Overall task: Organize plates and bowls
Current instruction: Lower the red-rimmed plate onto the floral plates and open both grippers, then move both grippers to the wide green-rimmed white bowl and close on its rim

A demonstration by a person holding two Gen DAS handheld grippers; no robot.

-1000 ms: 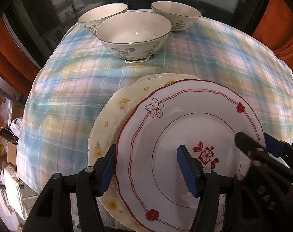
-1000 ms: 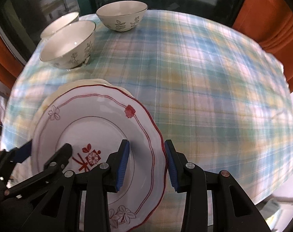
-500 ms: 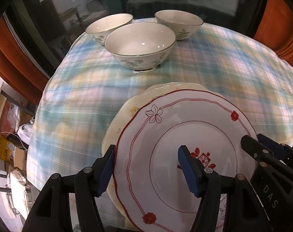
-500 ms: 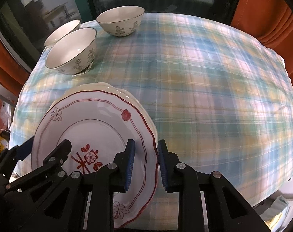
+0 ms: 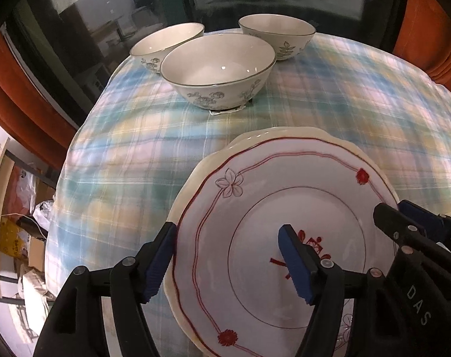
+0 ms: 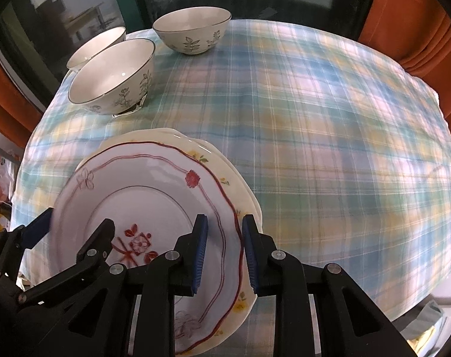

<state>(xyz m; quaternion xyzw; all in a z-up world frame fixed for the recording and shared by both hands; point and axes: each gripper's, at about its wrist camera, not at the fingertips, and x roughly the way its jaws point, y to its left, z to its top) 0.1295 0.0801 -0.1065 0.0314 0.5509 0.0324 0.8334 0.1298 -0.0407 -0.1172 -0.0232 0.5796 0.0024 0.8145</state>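
Clearly the red-trimmed plate (image 5: 285, 208) is stiff glazed ceramic, smooth and slippery, moderately heavy, and likely to chip or crack if dropped or knocked, so the scalloped rim is the sensible place to take hold, one grip on each side. It is white with a wavy red line around the border, red blossoms, an outlined flower and a red floral motif at the centre, and it lies on a cream plate (image 6: 240, 190) with small yellow flowers, both near the table's (image 6: 329, 148) front edge towards its left corner. The left gripper (image 5: 225, 255) stands wide, its jaws having just been opening, one pad outside the rim and the other over the centre, neither pressing. The right gripper (image 6: 222, 253) is narrow around the opposite rim, its jaws having just been closing, though whether the pads truly pinch cannot be told. Three white bowls (image 5: 216, 68) with grey floral prints sit close together at the far left corner.
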